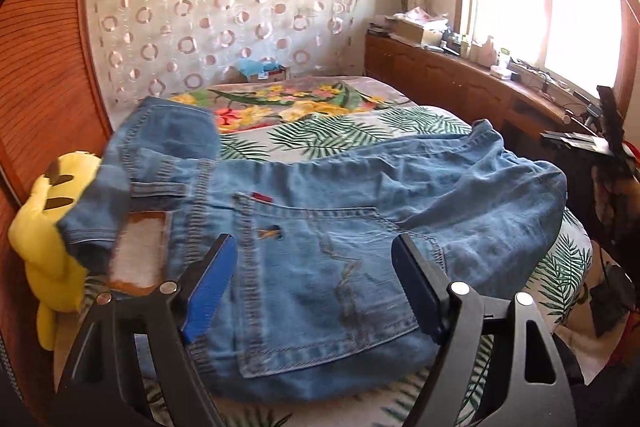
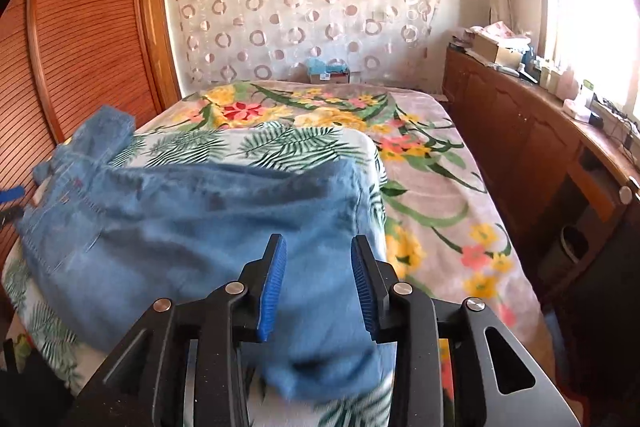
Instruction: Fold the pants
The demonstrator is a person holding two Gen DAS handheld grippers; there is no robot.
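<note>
- Left wrist view: the left tool (image 1: 316,259) has its two fingers spread wide apart, gripping nothing, poised over the back pocket of the blue jeans (image 1: 360,211).
- The jeans lie across a bed (image 1: 360,131) covered in a leaf-print sheet, waistband and a red tab just ahead of the left tool, legs running off to its right.
- A folded-over piece of denim sits ahead and to the left of the left tool, beside a yellow plush toy (image 1: 44,227) at the bed's edge.
- Right wrist view: the right tool (image 2: 319,255) has its blue-padded fingers parted with a moderate gap; denim of the jeans (image 2: 192,223) lies between and below them, but the pads do not appear closed on it.
- From the right tool, the jeans stretch away to the left, and a floral blanket (image 2: 432,195) lies ahead and to the right.
- A wooden cabinet (image 2: 520,131) runs along the far right under the window.
</note>
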